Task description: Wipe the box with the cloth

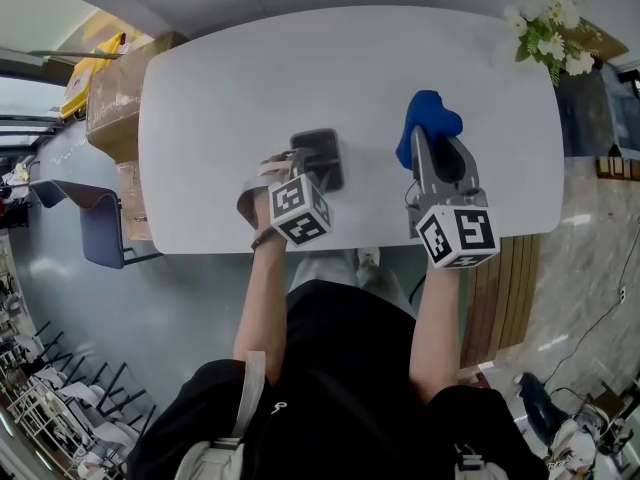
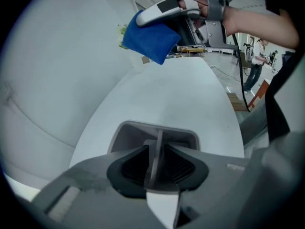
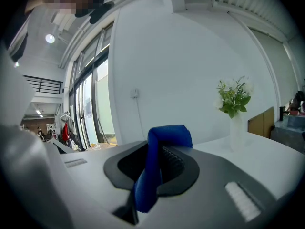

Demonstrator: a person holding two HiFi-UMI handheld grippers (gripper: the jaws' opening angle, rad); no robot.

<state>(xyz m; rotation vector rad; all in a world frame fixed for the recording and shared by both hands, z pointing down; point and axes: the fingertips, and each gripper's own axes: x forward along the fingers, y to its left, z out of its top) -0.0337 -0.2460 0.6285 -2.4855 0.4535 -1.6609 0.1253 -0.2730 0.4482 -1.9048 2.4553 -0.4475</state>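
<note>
The left gripper point(image 2: 157, 165) is straddling the box point(image 2: 127, 136) wall, jaws wide, at the table's point(image 2: 157, 92) near middle — it should be steadying it while the right gripper point(image 3: 159, 168), pinching the cloth point(image 3: 164, 136), is sweeping leftward across.

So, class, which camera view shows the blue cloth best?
The left gripper view: the cloth hangs there nearly whole, side-on, pinched in the right claw. The head view shows it from above, bunched beyond the claw's tip. The right gripper view shows only a folded strip between that claw's jaws.
</note>
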